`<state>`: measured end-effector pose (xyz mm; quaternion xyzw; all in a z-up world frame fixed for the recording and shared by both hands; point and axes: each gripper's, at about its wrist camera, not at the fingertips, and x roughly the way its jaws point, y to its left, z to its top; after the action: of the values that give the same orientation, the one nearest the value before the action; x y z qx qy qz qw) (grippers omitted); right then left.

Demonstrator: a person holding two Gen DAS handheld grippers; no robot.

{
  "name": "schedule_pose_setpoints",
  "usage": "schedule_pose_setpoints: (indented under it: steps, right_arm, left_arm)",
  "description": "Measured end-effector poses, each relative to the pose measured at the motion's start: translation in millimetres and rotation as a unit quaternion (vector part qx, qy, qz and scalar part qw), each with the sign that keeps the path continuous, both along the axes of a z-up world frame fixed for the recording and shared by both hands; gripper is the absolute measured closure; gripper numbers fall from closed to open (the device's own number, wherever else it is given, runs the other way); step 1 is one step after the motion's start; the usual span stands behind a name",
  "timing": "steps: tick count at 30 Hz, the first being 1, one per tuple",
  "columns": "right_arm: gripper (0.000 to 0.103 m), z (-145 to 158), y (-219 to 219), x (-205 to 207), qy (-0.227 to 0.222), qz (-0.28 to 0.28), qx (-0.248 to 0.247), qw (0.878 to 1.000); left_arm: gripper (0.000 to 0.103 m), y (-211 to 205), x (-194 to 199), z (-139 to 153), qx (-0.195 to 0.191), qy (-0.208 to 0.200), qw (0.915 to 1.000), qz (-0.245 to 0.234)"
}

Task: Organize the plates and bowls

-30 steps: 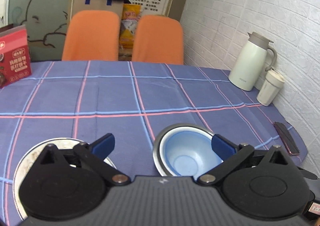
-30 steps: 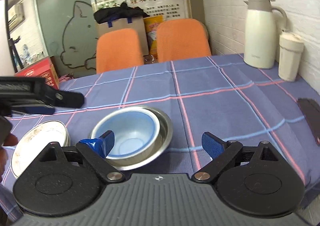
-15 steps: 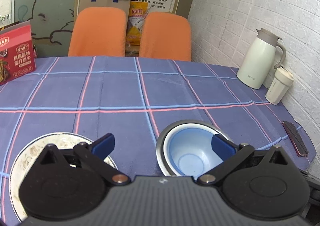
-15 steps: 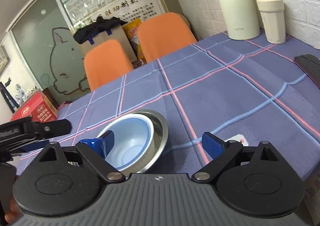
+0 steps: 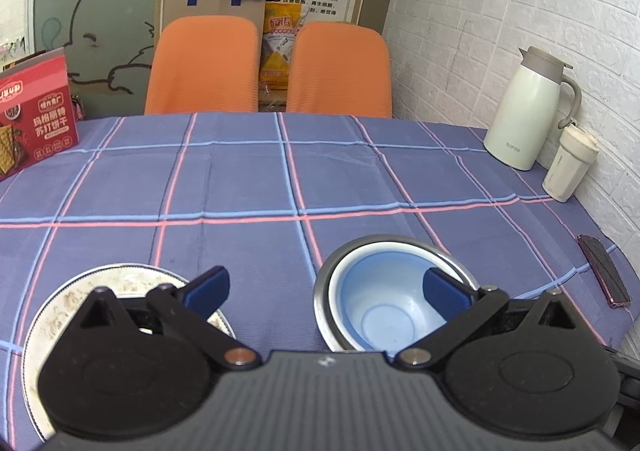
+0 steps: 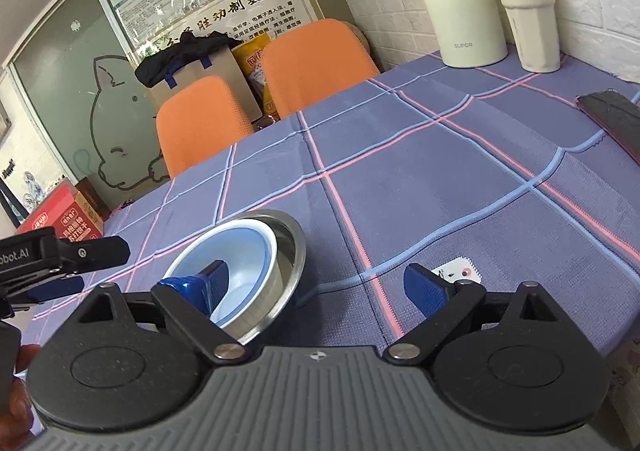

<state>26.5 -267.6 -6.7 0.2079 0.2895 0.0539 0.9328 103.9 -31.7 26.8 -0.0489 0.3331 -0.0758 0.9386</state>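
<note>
Both grippers, L [image 5: 326,289] & R [image 6: 320,285], wide, empty; R tilted more vs earlier; blue bowl [image 5: 384,315] unmoved in steel bowl [image 5: 454,257].

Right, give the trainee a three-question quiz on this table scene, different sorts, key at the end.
1. True or false: the blue bowl sits inside the steel bowl.
2. Multiple choice: what lies left of the bowls in the left wrist view? A) white plate B) kettle C) phone
3. Fill in: both the left gripper and right gripper have jaws that are ____.

Key: 1 true; 2 A; 3 open.
</note>
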Motion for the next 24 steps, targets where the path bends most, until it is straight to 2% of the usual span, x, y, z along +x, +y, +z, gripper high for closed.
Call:
schedule_pose_setpoints:
  steps: [15, 24]
  right_arm:
    - [0.021, -0.2, 4.8, 1.7, 0.01, 0.018, -0.027, 0.999]
    - [0.021, -2.2, 7.7, 3.7, 0.019, 0.025, -0.03, 0.999]
  left_arm:
    - [0.0, -3.5, 5.6, -10.9, 0.013, 0.021, 0.9997, -0.005]
    - [0.0, -4.4, 4.1, -11.9, 0.01, 0.016, 0.9998, -0.004]
